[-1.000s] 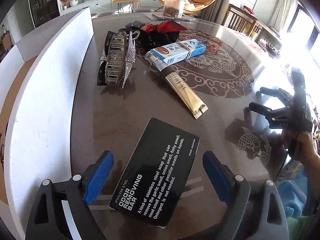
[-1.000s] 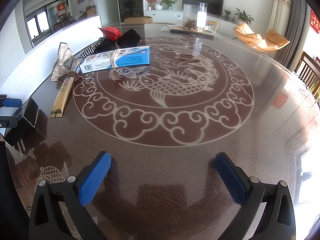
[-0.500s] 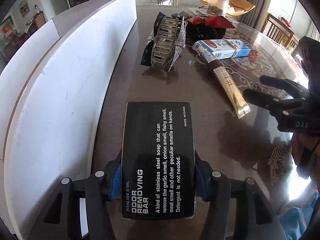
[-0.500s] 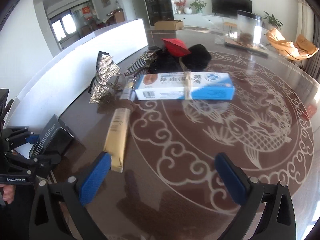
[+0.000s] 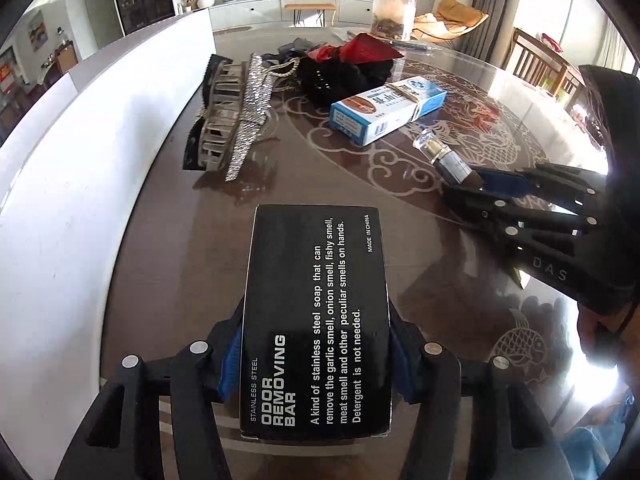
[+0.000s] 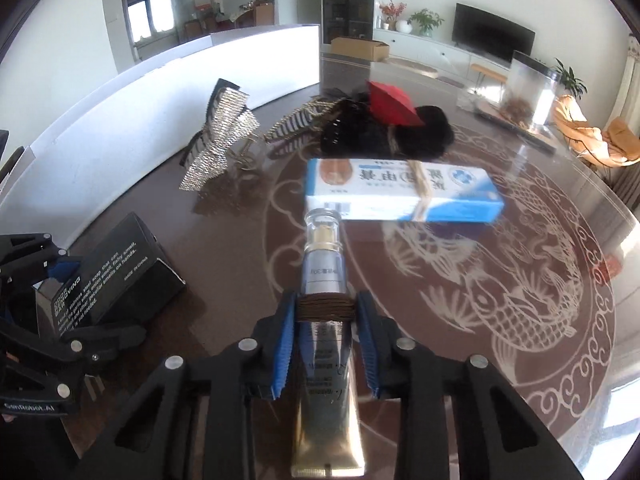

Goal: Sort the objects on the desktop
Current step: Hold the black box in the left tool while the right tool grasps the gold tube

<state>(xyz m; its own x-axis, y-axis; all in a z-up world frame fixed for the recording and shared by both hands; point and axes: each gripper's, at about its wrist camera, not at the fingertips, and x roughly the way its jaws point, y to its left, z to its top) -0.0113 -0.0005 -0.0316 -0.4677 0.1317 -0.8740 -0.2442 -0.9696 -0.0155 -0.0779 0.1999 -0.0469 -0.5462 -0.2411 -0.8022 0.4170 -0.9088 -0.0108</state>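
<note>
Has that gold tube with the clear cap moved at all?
Yes. The gold tube no longer touches the blue-and-white box; it sits nearer, in the right tongs.

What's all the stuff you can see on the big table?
black box: 1, black with white writing, in the left claw
tube: 1, gold with clear cap, in the right claw
blue box: 1, blue and white, past the tube
sparkly hair clips: 2 at least, silver, near the white board
fluffy hair pieces: a pile, black and red, behind the blue box
clear jar: 1, far side
table: 1, brown, fish pattern
left claw: closed on the black box
right claw: just closed on the tube
</note>
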